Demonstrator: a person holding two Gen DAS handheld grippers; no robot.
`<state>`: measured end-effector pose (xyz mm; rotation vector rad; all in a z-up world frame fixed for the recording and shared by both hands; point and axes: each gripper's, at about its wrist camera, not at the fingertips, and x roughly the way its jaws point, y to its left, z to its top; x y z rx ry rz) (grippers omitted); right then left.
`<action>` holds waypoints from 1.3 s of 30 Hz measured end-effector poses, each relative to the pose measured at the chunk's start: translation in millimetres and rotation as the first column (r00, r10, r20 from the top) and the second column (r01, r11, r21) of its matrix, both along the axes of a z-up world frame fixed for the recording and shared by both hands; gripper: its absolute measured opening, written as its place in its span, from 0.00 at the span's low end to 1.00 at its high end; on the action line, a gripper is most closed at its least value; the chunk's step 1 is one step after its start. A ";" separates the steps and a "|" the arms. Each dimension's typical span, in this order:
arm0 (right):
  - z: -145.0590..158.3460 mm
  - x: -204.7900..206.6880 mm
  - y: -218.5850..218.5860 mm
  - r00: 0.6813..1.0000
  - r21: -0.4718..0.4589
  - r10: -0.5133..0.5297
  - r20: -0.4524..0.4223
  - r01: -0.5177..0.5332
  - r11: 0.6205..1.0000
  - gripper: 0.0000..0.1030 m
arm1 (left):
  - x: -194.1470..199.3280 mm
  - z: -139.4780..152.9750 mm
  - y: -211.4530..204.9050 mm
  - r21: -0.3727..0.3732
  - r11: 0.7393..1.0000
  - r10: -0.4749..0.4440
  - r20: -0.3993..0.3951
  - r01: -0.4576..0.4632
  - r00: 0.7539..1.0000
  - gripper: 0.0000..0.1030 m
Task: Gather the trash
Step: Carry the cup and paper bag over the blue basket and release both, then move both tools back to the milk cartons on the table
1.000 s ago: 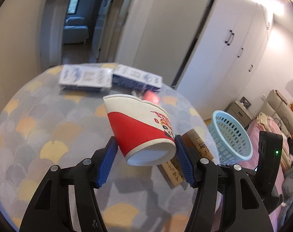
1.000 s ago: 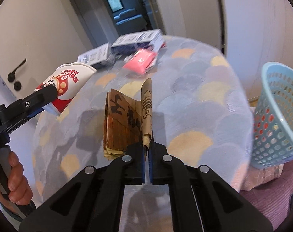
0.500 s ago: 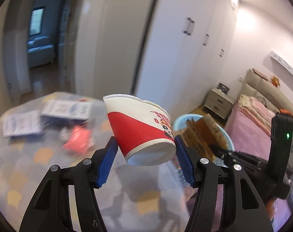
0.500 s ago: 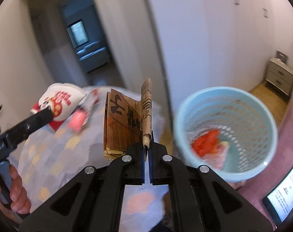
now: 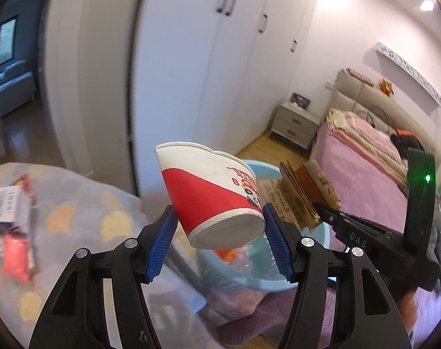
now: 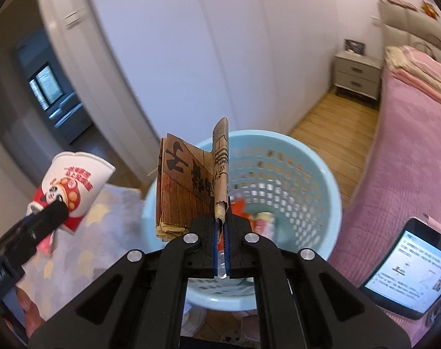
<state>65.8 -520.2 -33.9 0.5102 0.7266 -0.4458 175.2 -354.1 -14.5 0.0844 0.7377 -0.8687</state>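
Both hands swung from tabletop (image 5: pixel 75 203) to basket (image 6: pixel 322 174); left jaws clamp the cup (image 5: pixel 211 197), right jaws pinch folded paper (image 6: pixel 191 186). Dropping now, the cup could clip the rim.

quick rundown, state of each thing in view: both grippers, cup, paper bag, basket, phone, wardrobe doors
left gripper: shut on paper cup
paper cup: held tilted, rim dented
right gripper: shut on paper bag
paper bag: folded flat, held above the basket
basket: upright, some trash inside
phone: screen lit
wardrobe doors: closed
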 end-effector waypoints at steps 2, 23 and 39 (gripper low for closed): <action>-4.9 2.1 -10.2 0.999 0.002 -0.028 -0.021 0.029 1.000 0.02 | 1.1 -8.1 -11.8 0.016 1.000 -0.014 -0.009 0.014 1.000 0.57; -4.3 -0.3 -12.1 0.997 0.022 -0.067 -0.024 0.068 0.997 0.19 | 11.9 2.3 12.8 -0.030 0.996 0.085 -0.010 -0.085 0.996 0.72; 26.2 54.8 122.7 0.974 -0.022 0.221 0.041 -0.220 0.975 0.40 | 31.2 55.6 188.2 -0.133 0.917 0.386 0.062 -0.375 0.921 0.75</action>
